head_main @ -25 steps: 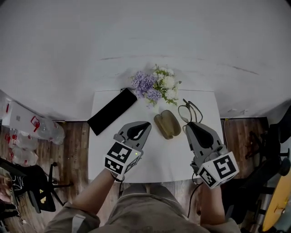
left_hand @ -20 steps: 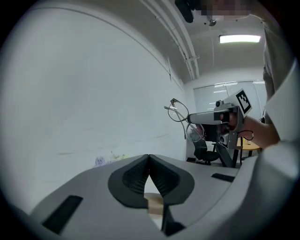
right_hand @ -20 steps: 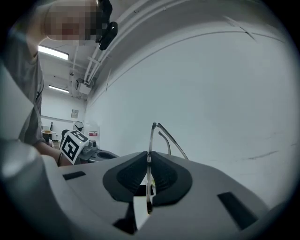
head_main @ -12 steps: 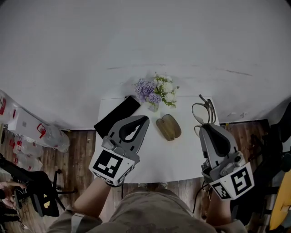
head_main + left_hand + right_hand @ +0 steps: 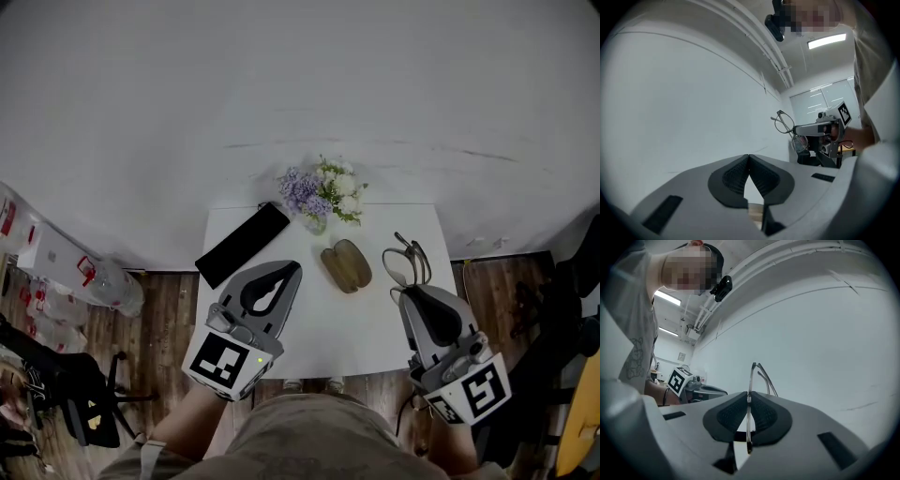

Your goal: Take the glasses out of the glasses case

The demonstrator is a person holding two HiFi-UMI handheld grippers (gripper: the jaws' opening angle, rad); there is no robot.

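- While the right gripper [image 5: 410, 289] has its fingers clamped on the thin frame of the glasses [image 5: 404, 263], they're up off the worktop [image 5: 375, 328], right of the glasses case [image 5: 346, 265].
- Left gripper [image 5: 292, 267]: fingers shut, nothing in them.
- Light, wiry, likely fragile and slippery. Best held at the frame, off the lenses.

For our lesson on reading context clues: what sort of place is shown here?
Probably an office or lab room: a small white table against a plain wall, a wooden floor, and ceiling strip lights.
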